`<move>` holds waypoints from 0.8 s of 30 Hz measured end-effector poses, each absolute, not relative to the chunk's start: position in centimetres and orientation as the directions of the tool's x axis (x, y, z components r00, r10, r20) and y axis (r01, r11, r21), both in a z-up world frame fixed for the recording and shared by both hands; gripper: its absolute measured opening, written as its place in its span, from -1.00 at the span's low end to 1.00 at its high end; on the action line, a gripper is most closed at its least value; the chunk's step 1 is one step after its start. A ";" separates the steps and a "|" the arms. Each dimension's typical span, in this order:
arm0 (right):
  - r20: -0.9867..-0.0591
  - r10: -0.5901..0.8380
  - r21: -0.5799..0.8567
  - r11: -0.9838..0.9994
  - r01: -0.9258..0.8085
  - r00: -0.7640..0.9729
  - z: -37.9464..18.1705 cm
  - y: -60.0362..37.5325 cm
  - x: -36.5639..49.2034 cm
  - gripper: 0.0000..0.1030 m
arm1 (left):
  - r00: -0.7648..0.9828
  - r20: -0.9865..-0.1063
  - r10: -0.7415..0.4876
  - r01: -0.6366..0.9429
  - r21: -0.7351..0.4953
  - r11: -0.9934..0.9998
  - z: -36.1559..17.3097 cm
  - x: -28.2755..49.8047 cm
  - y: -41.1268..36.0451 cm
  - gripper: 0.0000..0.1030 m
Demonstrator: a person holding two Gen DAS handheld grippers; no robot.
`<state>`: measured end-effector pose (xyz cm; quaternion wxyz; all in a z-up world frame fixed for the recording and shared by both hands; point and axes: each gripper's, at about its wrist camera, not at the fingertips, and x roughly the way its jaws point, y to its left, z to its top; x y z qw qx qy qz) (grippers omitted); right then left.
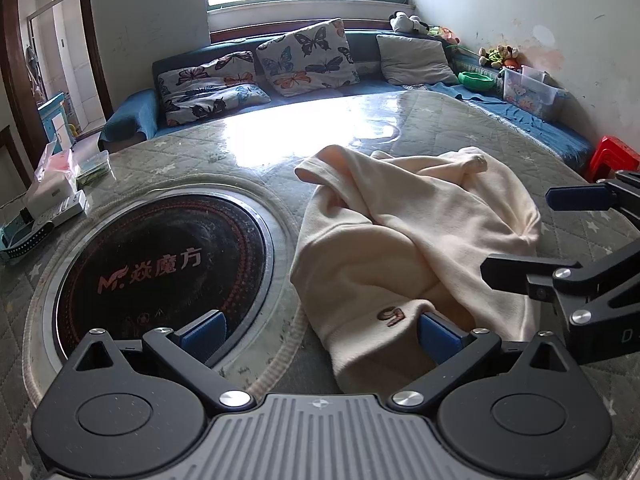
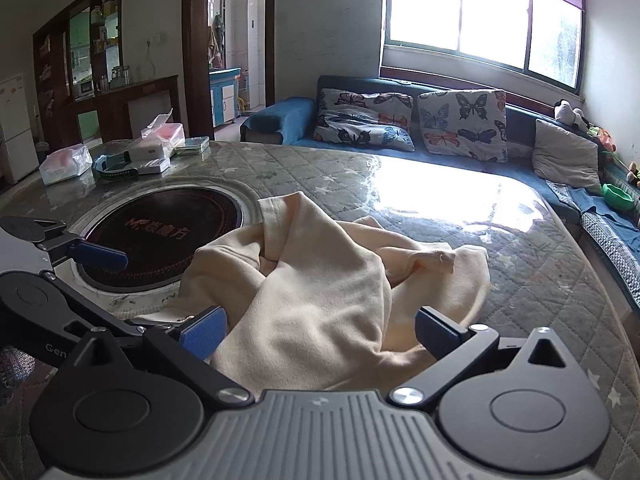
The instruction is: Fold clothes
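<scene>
A cream garment (image 1: 404, 240) lies crumpled on the quilted round table (image 1: 240, 160), with a small brown logo near its front hem. My left gripper (image 1: 320, 334) is open just above that hem; its right pad sits at the cloth's edge. The right gripper (image 1: 520, 236) also shows at the right of the left wrist view, open beside the garment. In the right wrist view the same garment (image 2: 320, 280) is bunched in front of my open right gripper (image 2: 320, 334), and cloth lies between its pads. The left gripper (image 2: 64, 240) shows at the left there, open.
A round black hotplate (image 1: 160, 272) is set into the table left of the garment. Boxes, tissue packs and a wristband (image 2: 116, 168) sit at the table's far left. A blue sofa with butterfly cushions (image 1: 308, 56) runs behind, and a red stool (image 1: 612, 156) stands right.
</scene>
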<state>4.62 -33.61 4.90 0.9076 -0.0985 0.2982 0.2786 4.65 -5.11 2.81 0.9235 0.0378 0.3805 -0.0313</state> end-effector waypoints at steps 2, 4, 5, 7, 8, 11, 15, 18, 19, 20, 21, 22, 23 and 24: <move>-0.598 0.447 -0.008 0.826 -0.563 0.665 4.9 -33.4 5.3 0.94 | 0.708 -0.706 -0.025 0.083 0.048 0.995 2.8 5.0 -4.9 1.00; -0.601 0.446 -0.001 0.829 -0.559 0.663 5.0 -33.2 6.0 0.88 | 0.707 -0.707 -0.022 0.078 0.047 0.996 2.8 5.4 -4.7 1.00; -0.603 0.446 0.003 0.830 -0.557 0.661 5.0 -33.1 6.4 0.87 | 0.706 -0.708 -0.021 0.077 0.047 0.996 2.8 5.6 -4.5 1.00; -0.606 0.450 0.010 0.829 -0.559 0.656 5.0 -32.8 7.1 0.80 | 0.705 -0.709 -0.022 0.077 0.045 0.996 2.8 6.0 -4.3 1.00; -0.608 0.452 0.013 0.828 -0.561 0.653 5.1 -32.6 7.5 0.78 | 0.703 -0.711 -0.024 0.079 0.045 0.996 2.7 6.2 -4.3 1.00; -0.615 0.457 0.007 0.818 -0.575 0.642 5.0 -31.5 9.1 0.68 | 0.699 -0.715 -0.024 0.080 0.044 0.996 2.7 6.7 -3.9 1.00; -0.621 0.479 0.007 0.795 -0.607 0.620 5.0 -29.9 11.3 0.54 | 0.700 -0.713 -0.035 0.076 0.025 0.997 2.9 7.1 -3.0 1.00; -0.628 0.492 0.012 0.780 -0.625 0.602 4.7 -28.7 12.9 0.47 | 0.695 -0.717 -0.051 0.067 -0.006 0.998 3.1 7.3 -2.2 1.00; -0.632 0.494 0.014 0.777 -0.629 0.596 4.5 -28.3 13.4 0.45 | 0.694 -0.717 -0.057 0.066 -0.015 0.998 3.1 7.3 -2.0 1.00; -0.636 0.497 0.017 0.774 -0.633 0.590 4.4 -28.0 13.8 0.45 | 0.695 -0.717 -0.058 0.065 -0.018 0.998 3.1 7.4 -1.8 1.00; -0.640 0.499 0.019 0.771 -0.637 0.584 4.2 -27.7 14.3 0.43 | 0.696 -0.716 -0.058 0.065 -0.018 0.998 3.2 7.4 -1.6 1.00; -0.644 0.501 0.022 0.767 -0.641 0.578 4.0 -27.4 14.8 0.39 | 0.697 -0.714 -0.059 0.067 -0.018 0.998 3.2 7.4 -1.5 1.00; -0.648 0.503 0.024 0.764 -0.645 0.571 3.8 -27.0 15.3 0.39 | 0.698 -0.713 -0.061 0.069 -0.017 0.997 3.3 7.5 -1.4 1.00; -0.652 0.505 0.027 0.761 -0.649 0.565 3.7 -26.7 15.7 0.36 | 0.699 -0.712 -0.061 0.070 -0.017 0.997 3.3 7.5 -1.2 1.00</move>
